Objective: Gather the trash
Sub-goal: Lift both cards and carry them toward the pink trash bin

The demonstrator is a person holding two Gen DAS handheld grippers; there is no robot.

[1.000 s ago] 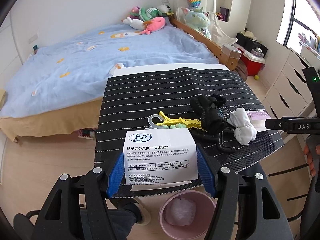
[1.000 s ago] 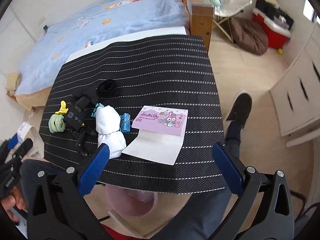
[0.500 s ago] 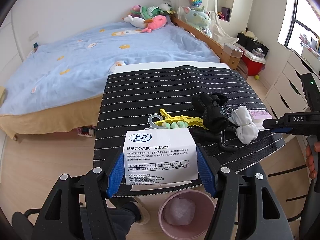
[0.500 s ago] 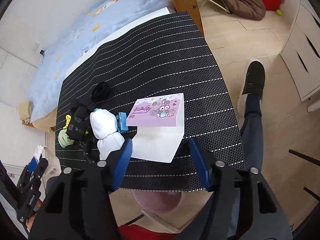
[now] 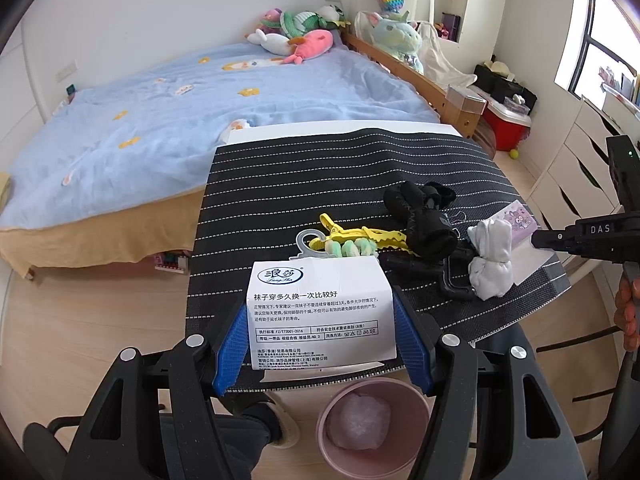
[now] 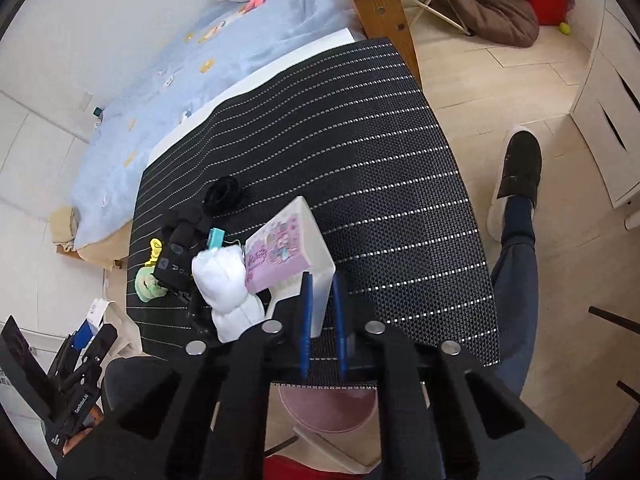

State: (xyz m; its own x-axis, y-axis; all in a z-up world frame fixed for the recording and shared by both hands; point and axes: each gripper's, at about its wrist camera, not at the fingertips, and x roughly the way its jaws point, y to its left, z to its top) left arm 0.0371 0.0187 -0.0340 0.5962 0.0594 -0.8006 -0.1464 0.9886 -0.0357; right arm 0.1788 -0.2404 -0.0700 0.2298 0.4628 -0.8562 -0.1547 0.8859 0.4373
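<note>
My left gripper (image 5: pixel 322 336) is shut on a white printed sock label (image 5: pixel 320 312) and holds it over the near table edge, above a pink trash bin (image 5: pixel 374 428) that has a crumpled wad in it. My right gripper (image 6: pixel 321 312) is shut on the clear flap of a purple cartoon package (image 6: pixel 280 254), which tilts up off the black striped mat (image 6: pixel 360 160). The package also shows in the left wrist view (image 5: pixel 518 226), with the right gripper at its edge. The bin shows below the table in the right wrist view (image 6: pixel 328 410).
On the mat lie rolled white socks (image 5: pixel 490 264), black socks (image 5: pixel 424 216), a yellow clip (image 5: pixel 360 236), green fluffy socks (image 5: pixel 350 248) and a black hanger. A blue bed (image 5: pixel 200 112) lies beyond. White drawers (image 5: pixel 580 168) stand at right. The person's foot (image 6: pixel 516 176) is beside the table.
My right gripper moved in, closed on the purple package's flap and lifted that edge. My left gripper kept hold of the label, almost still.
</note>
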